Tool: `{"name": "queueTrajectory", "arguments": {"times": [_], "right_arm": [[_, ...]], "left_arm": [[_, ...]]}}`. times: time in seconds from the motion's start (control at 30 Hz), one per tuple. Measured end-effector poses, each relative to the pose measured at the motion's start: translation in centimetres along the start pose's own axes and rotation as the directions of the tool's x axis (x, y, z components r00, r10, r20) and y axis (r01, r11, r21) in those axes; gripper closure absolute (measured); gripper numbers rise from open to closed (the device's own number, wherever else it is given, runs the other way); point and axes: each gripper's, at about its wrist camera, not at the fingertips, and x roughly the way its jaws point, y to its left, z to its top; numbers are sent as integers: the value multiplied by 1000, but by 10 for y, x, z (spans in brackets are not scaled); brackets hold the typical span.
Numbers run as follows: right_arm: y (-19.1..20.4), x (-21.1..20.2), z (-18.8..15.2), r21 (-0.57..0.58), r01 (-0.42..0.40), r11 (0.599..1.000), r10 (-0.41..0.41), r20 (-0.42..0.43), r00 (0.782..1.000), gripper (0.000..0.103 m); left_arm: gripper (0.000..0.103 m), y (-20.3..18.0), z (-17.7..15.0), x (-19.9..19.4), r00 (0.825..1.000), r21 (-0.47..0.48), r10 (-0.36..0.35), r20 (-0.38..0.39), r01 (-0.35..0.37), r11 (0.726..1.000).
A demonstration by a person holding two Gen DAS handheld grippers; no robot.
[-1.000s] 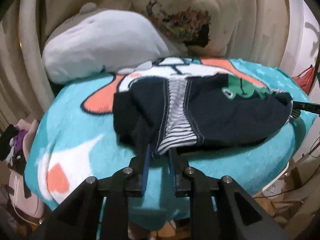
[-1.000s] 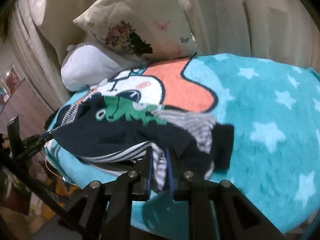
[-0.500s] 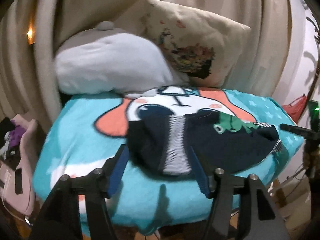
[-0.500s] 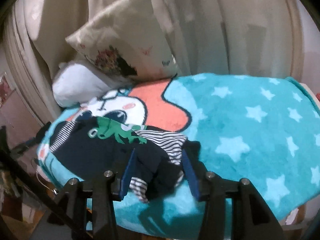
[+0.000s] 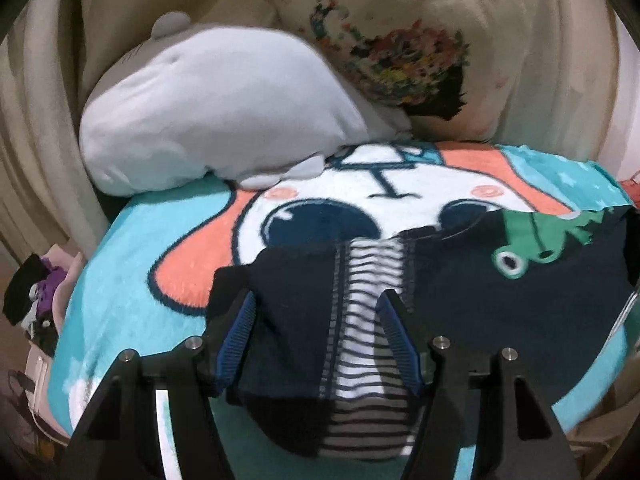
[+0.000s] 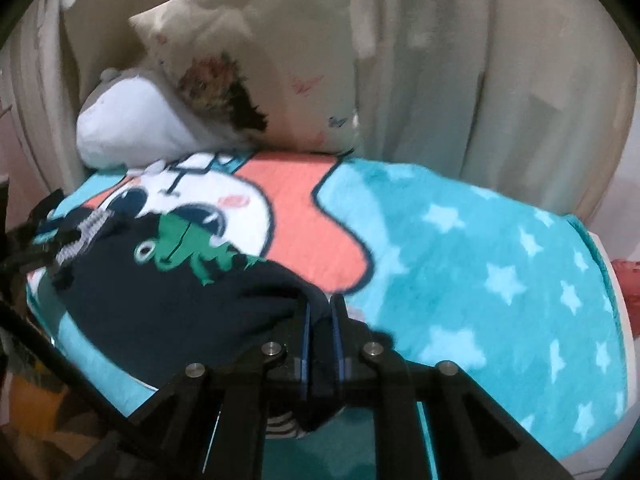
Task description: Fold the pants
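Dark navy pants [image 5: 480, 300] with a striped inner band [image 5: 360, 320] and a green frog print [image 5: 536, 240] lie bunched on a turquoise cartoon blanket [image 5: 120, 280]. My left gripper [image 5: 317, 296] is open, its blue pads standing on either side of the striped band without pressing it. In the right wrist view the pants [image 6: 160, 304] stretch away to the left. My right gripper [image 6: 320, 309] is shut on a fold of their dark cloth at the near right end. A bit of striped cloth hangs below its fingers.
A grey plush toy [image 5: 208, 112] and a cream floral pillow [image 5: 420, 40] lean against pale curtains [image 6: 480, 80] behind the blanket [image 6: 480, 260]. A pink bag [image 5: 40, 328] sits low at the left. The blanket's starred right half carries nothing.
My left gripper let go of the striped band, opened wide and now straddles it. My right gripper opened, then shut again on dark cloth at the pants' right end and rose slightly.
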Motion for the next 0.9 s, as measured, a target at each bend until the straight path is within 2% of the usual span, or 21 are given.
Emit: {"name": "queueTrajectory", "arguments": {"times": [0.07, 0.13, 0.2, 0.23, 0.3, 0.4, 0.5, 0.6, 0.7, 0.77, 0.9], "right_arm": [[-7, 13, 2, 13, 34, 999, -34, -18, 999, 92], [-12, 28, -1, 27, 63, 998, -61, -42, 997, 85], [-19, 43, -6, 51, 79, 996, -75, -83, 994, 67], [-22, 44, -8, 67, 82, 994, -76, -88, 993, 64], [-27, 34, -10, 105, 61, 993, -55, -60, 997, 60], [-26, 5, -5, 130, 62, 990, -65, 19, 998, 48], [-15, -16, 0, 126, 30, 992, -40, 76, 996, 46], [2, -16, 0, 136, -93, 986, 80, 94, 992, 46], [16, 2, -7, 178, -261, 949, 251, 76, 965, 46], [19, 18, -15, 210, -266, 941, 264, 42, 964, 46], [8, 45, -33, 269, -175, 947, 187, -19, 982, 48]], "left_arm": [[35, 3, -3, 12, 1000, -16, 17, -21, -18, 1000], [28, 5, -6, 19, 999, -23, 38, -32, -39, 999], [28, 6, -7, 21, 999, -25, 37, -40, -38, 999], [27, 6, -6, 21, 998, -24, 35, -44, -36, 999], [27, 10, -2, 15, 998, -34, 18, -61, -20, 999], [27, 15, 4, -4, 999, -69, -21, -30, 19, 997], [27, 15, 9, -23, 1000, -86, -5, 12, 6, 996], [27, 11, 11, -30, 1000, -99, 7, 15, -5, 995], [26, -2, 6, -19, 999, -79, -32, -29, 30, 996], [26, -7, 0, -8, 998, -70, -17, -63, 12, 997], [26, -14, -10, 11, 995, -25, 48, -89, -50, 998]]}}
